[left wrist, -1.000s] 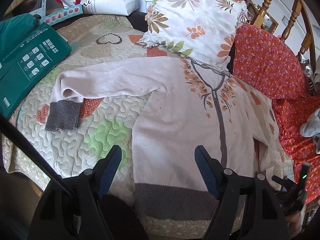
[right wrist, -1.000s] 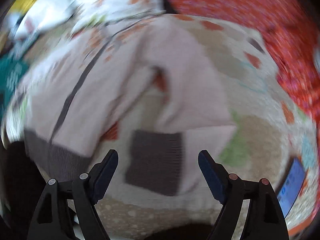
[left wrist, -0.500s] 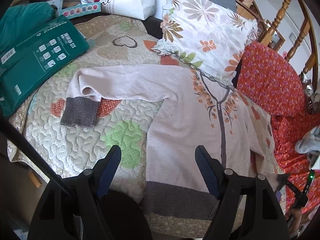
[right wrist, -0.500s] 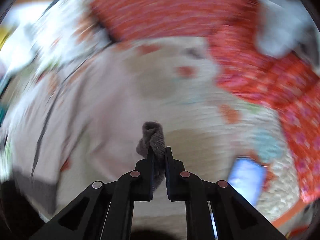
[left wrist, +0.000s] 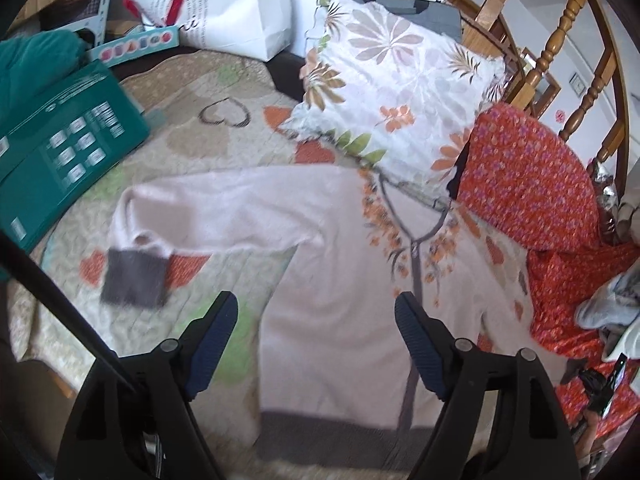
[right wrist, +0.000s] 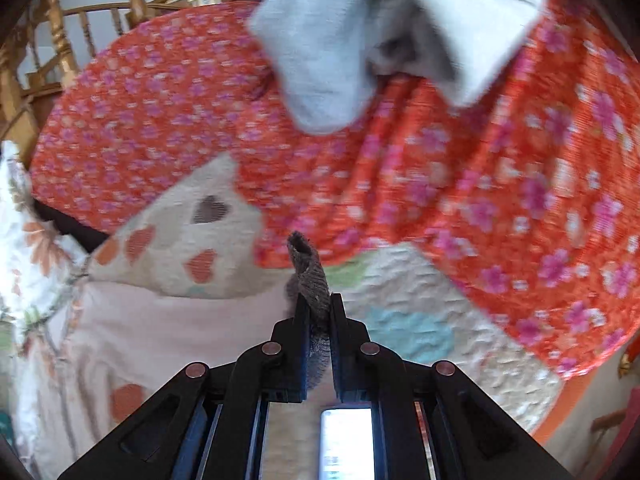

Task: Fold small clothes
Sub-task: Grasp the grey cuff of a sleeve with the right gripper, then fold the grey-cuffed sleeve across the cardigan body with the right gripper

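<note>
A small pale pink cardigan (left wrist: 340,280) with a grey hem, grey cuffs and an orange leaf print lies front up on a quilted bedspread (left wrist: 132,168). Its one sleeve stretches left and ends in a grey cuff (left wrist: 134,278). My left gripper (left wrist: 316,316) is open and empty, hovering over the cardigan's lower body. My right gripper (right wrist: 319,302) is shut on the other sleeve's grey cuff (right wrist: 310,274), lifted off the quilt, with the pink sleeve (right wrist: 168,332) trailing left below it.
A floral pillow (left wrist: 392,92) lies at the cardigan's collar. A green box (left wrist: 64,148) sits left. An orange flowered cloth (left wrist: 532,184) covers the right side, with grey-white clothes (right wrist: 384,28) on it. A wooden headboard (left wrist: 560,32) is behind. A phone (right wrist: 346,440) lies under my right gripper.
My right gripper closed on the sleeve's grey cuff and has lifted and swung it up toward the orange cloth. My left gripper has drifted slightly nearer the cardigan, still open.
</note>
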Tool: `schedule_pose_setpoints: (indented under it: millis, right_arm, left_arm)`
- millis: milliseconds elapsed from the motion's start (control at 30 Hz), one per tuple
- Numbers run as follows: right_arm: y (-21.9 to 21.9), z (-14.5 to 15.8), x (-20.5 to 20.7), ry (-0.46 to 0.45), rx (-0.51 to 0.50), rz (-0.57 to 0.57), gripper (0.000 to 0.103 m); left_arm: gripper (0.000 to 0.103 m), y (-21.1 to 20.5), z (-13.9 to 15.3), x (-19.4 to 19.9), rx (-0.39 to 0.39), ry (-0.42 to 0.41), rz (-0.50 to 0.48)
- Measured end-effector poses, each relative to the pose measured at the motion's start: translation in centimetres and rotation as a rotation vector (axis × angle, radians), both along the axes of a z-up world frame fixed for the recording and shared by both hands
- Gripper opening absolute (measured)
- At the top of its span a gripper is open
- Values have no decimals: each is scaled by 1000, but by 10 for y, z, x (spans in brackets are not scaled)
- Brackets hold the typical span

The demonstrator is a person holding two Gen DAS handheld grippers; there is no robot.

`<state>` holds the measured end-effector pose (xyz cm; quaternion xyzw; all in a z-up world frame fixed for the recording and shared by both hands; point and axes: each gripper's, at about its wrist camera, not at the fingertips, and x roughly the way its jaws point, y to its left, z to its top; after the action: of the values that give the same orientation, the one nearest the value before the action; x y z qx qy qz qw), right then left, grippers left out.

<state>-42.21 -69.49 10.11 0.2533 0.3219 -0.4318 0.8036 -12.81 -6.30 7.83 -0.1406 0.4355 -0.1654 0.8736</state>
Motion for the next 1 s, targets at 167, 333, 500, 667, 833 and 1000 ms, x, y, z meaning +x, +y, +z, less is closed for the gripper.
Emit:
schedule_pose_setpoints:
  millis: [167, 333, 500, 667, 833, 1000]
  right_arm:
    - [50, 9, 78, -26, 78, 178, 9]
    - [127, 6, 188, -17, 127, 391, 9]
    - [221, -21, 307, 36, 166, 595, 9]
    - [312, -78, 406, 126, 206, 728, 9]
    - [367, -132, 459, 216, 220, 809, 9]
    - [396, -159, 485, 287, 198, 848, 11]
  left_arm:
    - [81, -11, -15, 44, -60, 2, 13]
    - [81, 9, -37, 73, -9, -41, 79]
    - [81, 55, -45, 88, 17, -55, 182]
    - [81, 104, -42, 102, -85, -32, 291]
    - [81, 136, -40, 105, -145, -14, 357]
    - [81, 167, -37, 99, -120, -46, 459]
